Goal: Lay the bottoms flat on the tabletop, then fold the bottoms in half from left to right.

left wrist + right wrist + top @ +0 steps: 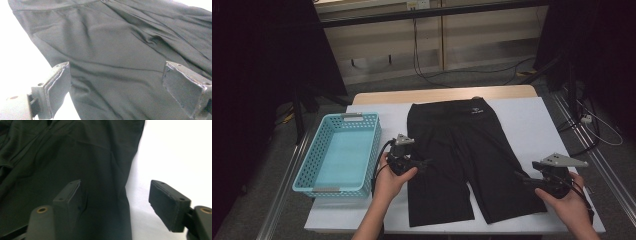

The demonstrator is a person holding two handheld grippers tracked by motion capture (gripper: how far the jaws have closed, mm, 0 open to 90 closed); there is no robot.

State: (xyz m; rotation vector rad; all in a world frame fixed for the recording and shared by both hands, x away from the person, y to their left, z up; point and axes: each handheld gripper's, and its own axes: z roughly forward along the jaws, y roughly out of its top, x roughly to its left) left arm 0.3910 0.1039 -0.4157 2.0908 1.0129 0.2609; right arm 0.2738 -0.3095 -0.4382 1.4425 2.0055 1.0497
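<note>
High view: a pair of black stretch-fabric shorts (467, 160) lies flat on the white-covered table (532, 120), waistband away from the person, bearing a small white logo (476, 112) too small to read; a turquoise perforated plastic basket (339, 152) stands just beside it, the left gripper (424, 164) at one leg's outer edge and the right gripper (523, 178) at the other's. Left gripper view: jaws spread wide over the dark cloth, pinching nothing. Right gripper view: jaws spread, straddling the leg's edge, nothing pressed between them.

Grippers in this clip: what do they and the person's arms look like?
Both the left gripper and the right gripper are black handheld units with a grey three-cornered plate on top and black cables trailing. Their jaws are dark rectangular blocks with flat pads and small screw holes. The forearms are bare, without sleeves.
</note>
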